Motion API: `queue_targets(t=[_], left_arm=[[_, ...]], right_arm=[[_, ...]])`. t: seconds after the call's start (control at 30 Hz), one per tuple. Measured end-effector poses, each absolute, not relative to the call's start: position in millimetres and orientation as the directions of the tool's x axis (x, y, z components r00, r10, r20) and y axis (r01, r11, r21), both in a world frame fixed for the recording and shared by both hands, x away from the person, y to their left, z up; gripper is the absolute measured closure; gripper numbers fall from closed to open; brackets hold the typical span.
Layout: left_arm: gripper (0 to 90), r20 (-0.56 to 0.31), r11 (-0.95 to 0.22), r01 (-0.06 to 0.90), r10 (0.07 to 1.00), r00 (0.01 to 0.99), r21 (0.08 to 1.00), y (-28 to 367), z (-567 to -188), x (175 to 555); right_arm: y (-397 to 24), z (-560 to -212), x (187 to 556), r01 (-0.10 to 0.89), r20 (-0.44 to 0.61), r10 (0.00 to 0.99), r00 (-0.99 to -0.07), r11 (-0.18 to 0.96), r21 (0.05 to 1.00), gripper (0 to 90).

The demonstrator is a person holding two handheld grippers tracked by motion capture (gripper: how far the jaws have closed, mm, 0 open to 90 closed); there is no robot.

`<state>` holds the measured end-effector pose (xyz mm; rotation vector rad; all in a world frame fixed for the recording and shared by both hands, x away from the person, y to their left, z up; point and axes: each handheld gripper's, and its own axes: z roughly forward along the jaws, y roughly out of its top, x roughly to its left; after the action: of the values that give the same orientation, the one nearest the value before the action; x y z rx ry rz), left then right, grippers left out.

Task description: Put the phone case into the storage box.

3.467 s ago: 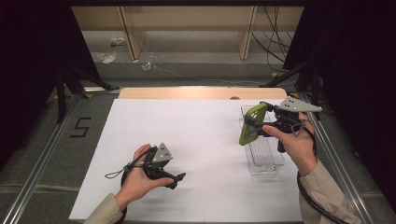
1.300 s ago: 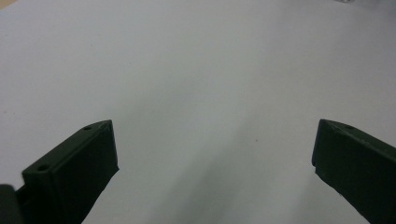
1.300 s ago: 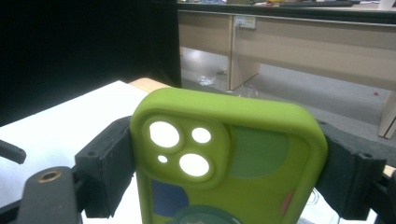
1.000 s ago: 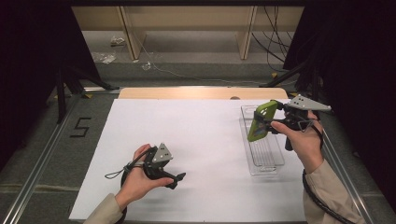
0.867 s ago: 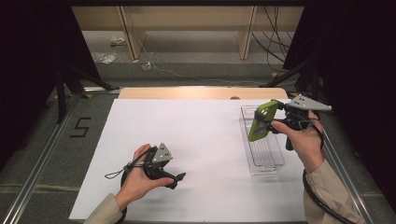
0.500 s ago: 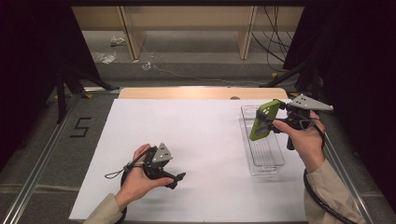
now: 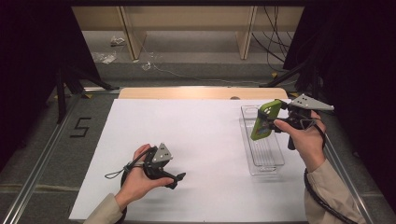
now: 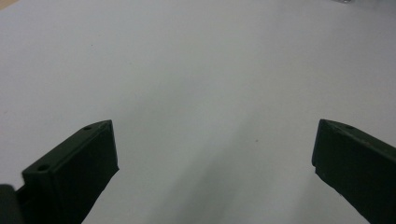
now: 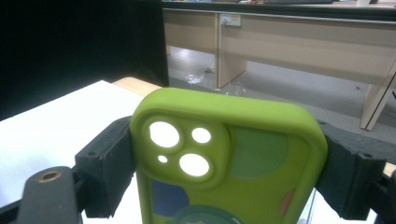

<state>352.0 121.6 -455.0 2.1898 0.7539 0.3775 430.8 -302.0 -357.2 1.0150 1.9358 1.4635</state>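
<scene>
My right gripper is shut on a green phone case, which hangs tilted above the far end of a clear plastic tray at the right of the table. In the right gripper view the green phone case shows its camera holes and coloured patches, and both black jaws press on its two long sides. My left gripper lies low on the white sheet near the front left, held in a hand. In the left gripper view its jaws stand wide apart over bare white sheet.
The white sheet covers a wooden table whose far edge shows bare. A black number 5 marks the floor at the left. Beyond the table stand wooden desk legs, loose cables and scraps on the floor.
The right gripper with the green phone case has drifted slightly right and back over the tray since the earliest frame. The left hand has stayed where it was.
</scene>
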Motion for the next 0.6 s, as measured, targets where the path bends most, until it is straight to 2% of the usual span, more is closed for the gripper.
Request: queue_targets(t=[0.6], left_arm=[[0.0,0.026,-0.526,0.395,0.624,0.781,0.754,121.5,-455.1,352.0]], right_arm=[[-306.7,-359.8,434.1,0.264,0.039,0.818,-0.574,0.139,0.954,17.2]])
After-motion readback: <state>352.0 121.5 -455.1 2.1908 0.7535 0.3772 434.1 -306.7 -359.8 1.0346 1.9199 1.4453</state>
